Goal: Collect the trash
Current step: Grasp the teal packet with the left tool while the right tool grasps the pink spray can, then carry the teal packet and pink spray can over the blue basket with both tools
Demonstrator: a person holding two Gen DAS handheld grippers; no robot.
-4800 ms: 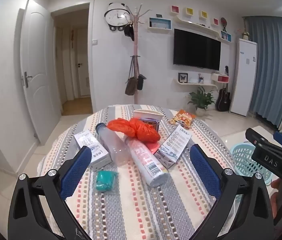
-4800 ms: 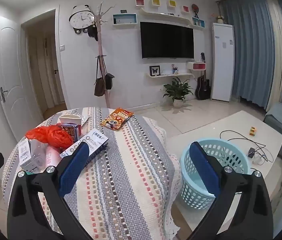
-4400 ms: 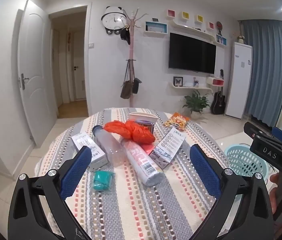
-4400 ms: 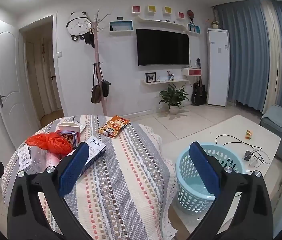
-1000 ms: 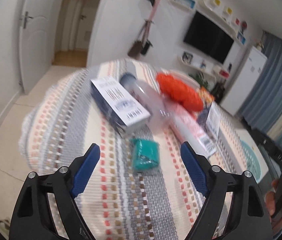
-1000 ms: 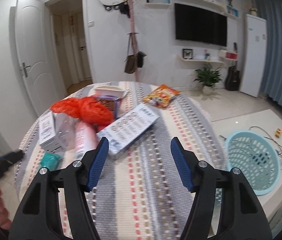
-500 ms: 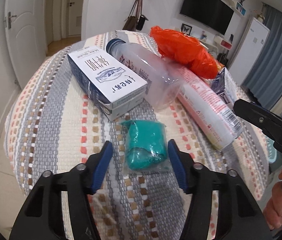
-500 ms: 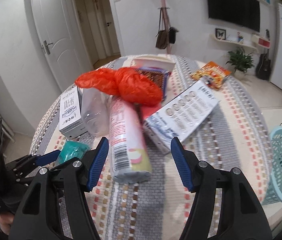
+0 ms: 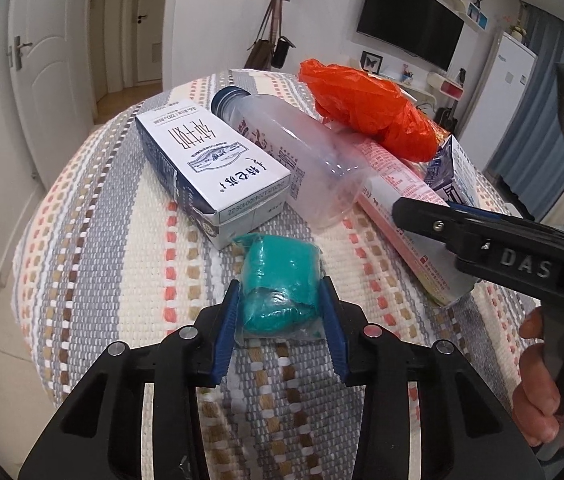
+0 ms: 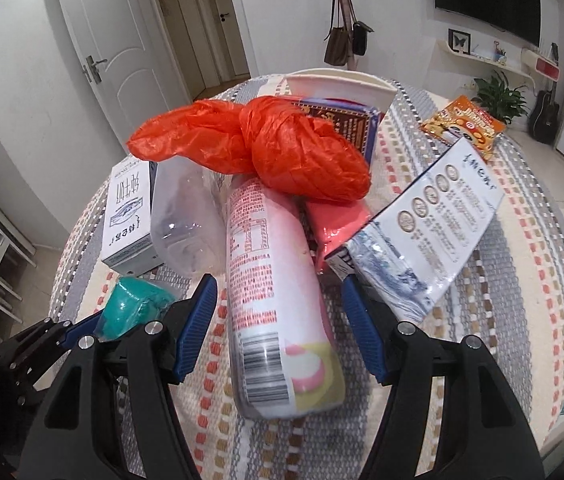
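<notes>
One teal wad (image 9: 278, 280), one pink can (image 10: 274, 292), one orange bag (image 10: 282, 148), two cartons.

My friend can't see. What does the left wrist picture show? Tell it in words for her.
The left claw is shut on a teal wad on a striped tablecloth. Behind it lie a white carton, a clear bottle, a pink tube and an orange bag. The right claw's black body reaches in from the right.
</notes>
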